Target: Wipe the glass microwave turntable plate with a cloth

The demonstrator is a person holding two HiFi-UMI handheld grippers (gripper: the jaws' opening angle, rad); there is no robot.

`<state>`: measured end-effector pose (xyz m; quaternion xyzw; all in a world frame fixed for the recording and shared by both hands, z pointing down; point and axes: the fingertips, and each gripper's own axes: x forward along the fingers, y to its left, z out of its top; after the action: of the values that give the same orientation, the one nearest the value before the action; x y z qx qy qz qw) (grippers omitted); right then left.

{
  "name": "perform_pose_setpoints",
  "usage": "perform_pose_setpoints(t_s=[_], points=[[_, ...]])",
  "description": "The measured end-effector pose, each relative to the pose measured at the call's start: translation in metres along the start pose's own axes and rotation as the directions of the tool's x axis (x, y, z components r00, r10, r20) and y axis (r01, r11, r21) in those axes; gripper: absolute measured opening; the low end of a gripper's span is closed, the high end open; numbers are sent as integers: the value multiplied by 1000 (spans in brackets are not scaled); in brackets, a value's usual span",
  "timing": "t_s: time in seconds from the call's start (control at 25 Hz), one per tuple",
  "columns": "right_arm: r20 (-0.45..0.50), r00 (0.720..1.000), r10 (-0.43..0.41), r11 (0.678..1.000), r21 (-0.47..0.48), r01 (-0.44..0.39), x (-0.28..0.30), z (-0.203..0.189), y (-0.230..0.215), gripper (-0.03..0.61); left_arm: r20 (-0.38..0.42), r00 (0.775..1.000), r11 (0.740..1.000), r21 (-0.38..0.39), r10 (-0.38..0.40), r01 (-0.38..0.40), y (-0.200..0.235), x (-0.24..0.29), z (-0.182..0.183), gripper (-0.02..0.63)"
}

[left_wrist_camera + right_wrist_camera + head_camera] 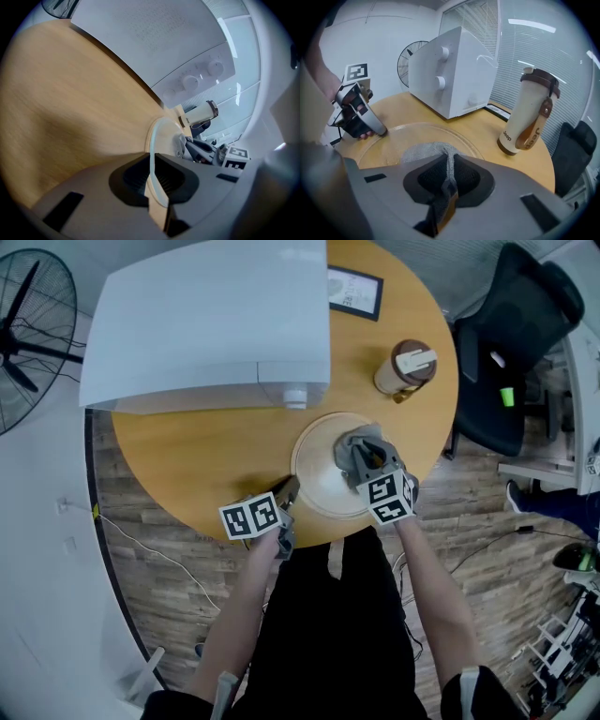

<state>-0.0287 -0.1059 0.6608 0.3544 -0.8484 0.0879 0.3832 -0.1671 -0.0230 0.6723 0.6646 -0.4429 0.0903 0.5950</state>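
Note:
The clear glass turntable plate [323, 465] lies flat on the round wooden table [187, 456], near its front edge. My left gripper [286, 491] is shut on the plate's left rim [152, 159]; the rim passes edge-on between its dark pads. My right gripper [372, 461] is over the plate's right half, shut on a grey cloth [360, 447]. In the right gripper view the cloth [426, 152] bunches out of the jaws and rests on the glass [393, 138]. The left gripper [377, 129] shows there at the plate's far rim.
A white microwave [211, 320] fills the table's back left. A beige bottle with a brown lid [405, 367] stands right of the plate, and a framed card [354, 292] lies at the back. An office chair [511, 343] and a floor fan [33, 329] flank the table.

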Motion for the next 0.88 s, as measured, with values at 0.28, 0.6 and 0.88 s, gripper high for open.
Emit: perform_pose_setpoints(t_s=[0.28,0.6,0.88], points=[[20,1000,24,1000,19,-24,21,28,20,44,7,1000,1000,4,9,-9,1,0,1,27],[12,997,70,998,-4,-70,0,9,49,46,20,1000,1000,4,22,-22,1,0,0,28],[-19,996,83,996,-27,-84,-29,-19,67,46,28,999,999,18,36,-36,1,0,0,29]])
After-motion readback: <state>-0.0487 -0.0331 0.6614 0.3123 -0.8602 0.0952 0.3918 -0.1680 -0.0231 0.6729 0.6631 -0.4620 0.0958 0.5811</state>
